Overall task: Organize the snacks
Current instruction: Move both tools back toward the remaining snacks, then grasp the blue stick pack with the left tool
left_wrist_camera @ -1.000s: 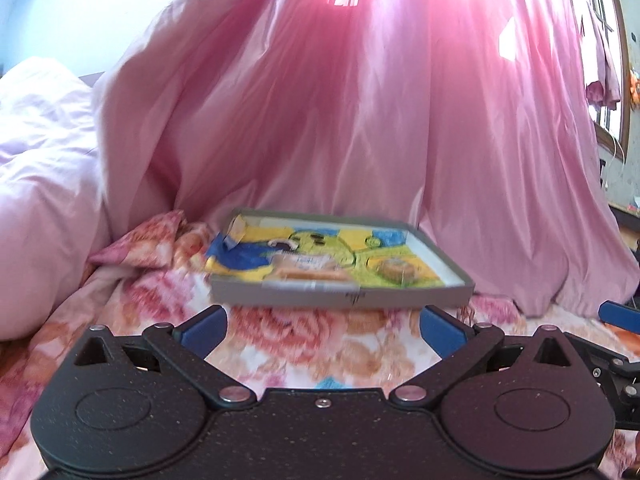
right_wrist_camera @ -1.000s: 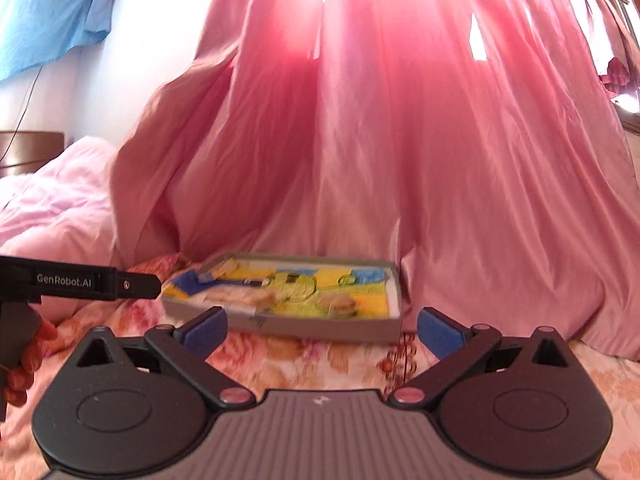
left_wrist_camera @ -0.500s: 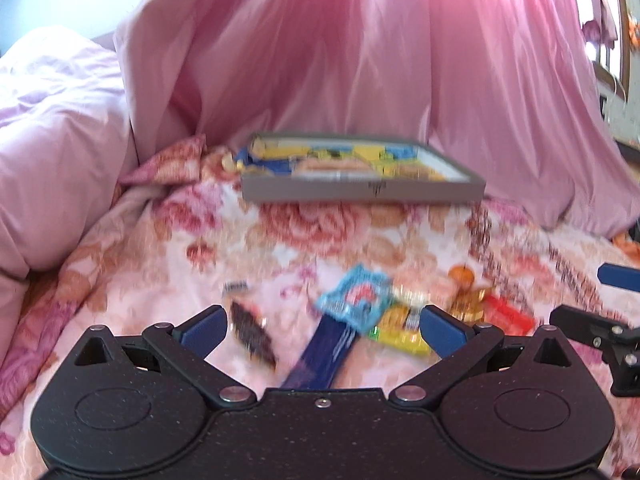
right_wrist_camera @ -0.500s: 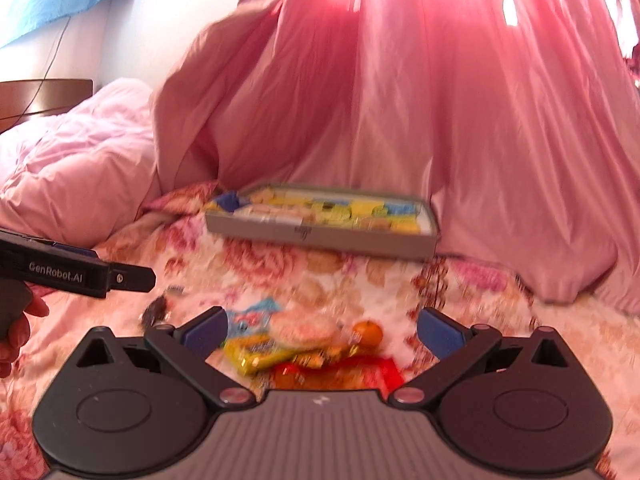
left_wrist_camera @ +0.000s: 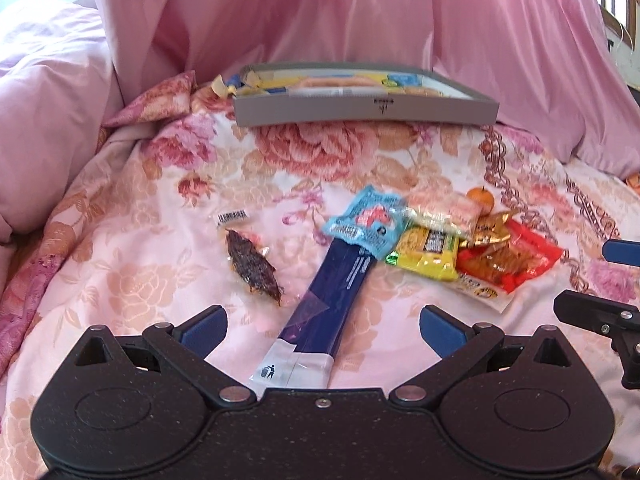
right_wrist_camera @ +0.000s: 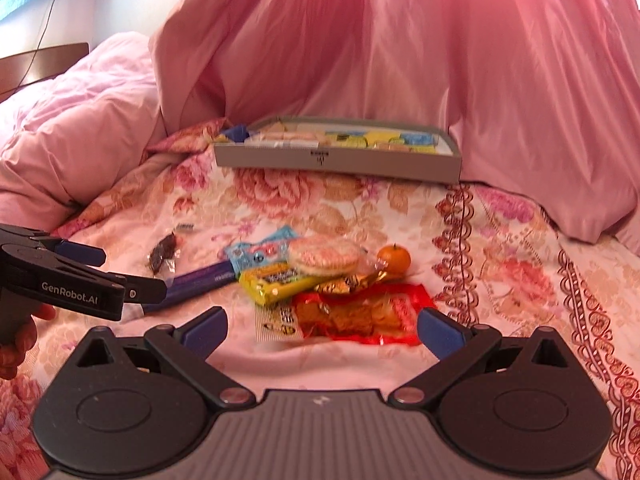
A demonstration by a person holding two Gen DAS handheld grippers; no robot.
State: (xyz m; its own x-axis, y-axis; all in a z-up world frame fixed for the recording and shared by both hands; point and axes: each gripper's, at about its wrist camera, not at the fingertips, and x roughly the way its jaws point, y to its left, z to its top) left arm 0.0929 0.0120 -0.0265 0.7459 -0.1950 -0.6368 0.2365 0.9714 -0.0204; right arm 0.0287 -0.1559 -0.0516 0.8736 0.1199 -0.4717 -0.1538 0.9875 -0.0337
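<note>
Loose snacks lie on a floral bedspread: a long dark blue packet (left_wrist_camera: 332, 292), a light blue packet (left_wrist_camera: 366, 220), a yellow packet (left_wrist_camera: 426, 250), a red packet (left_wrist_camera: 508, 258), a clear-wrapped brown snack (left_wrist_camera: 250, 264), a round rice cracker (right_wrist_camera: 324, 256), a gold-wrapped sweet (right_wrist_camera: 348, 282) and a small orange (right_wrist_camera: 394, 258). Behind them stands a grey tray (left_wrist_camera: 366, 110) holding several snacks. My left gripper (left_wrist_camera: 322, 326) hovers open over the near end of the blue packet. Low over the red packet (right_wrist_camera: 362, 314), my right gripper (right_wrist_camera: 320, 328) is open too. Neither holds anything.
A pink quilt (left_wrist_camera: 44, 112) is heaped on the left and a pink curtain (right_wrist_camera: 400, 40) hangs behind the tray. The left gripper's side and a hand (right_wrist_camera: 16, 344) show at the left edge of the right wrist view. Bare bedspread lies between tray and snacks.
Both grippers have tipped down and forward from facing the curtain and tray, bringing the loose snack pile into view. Both stayed open.
</note>
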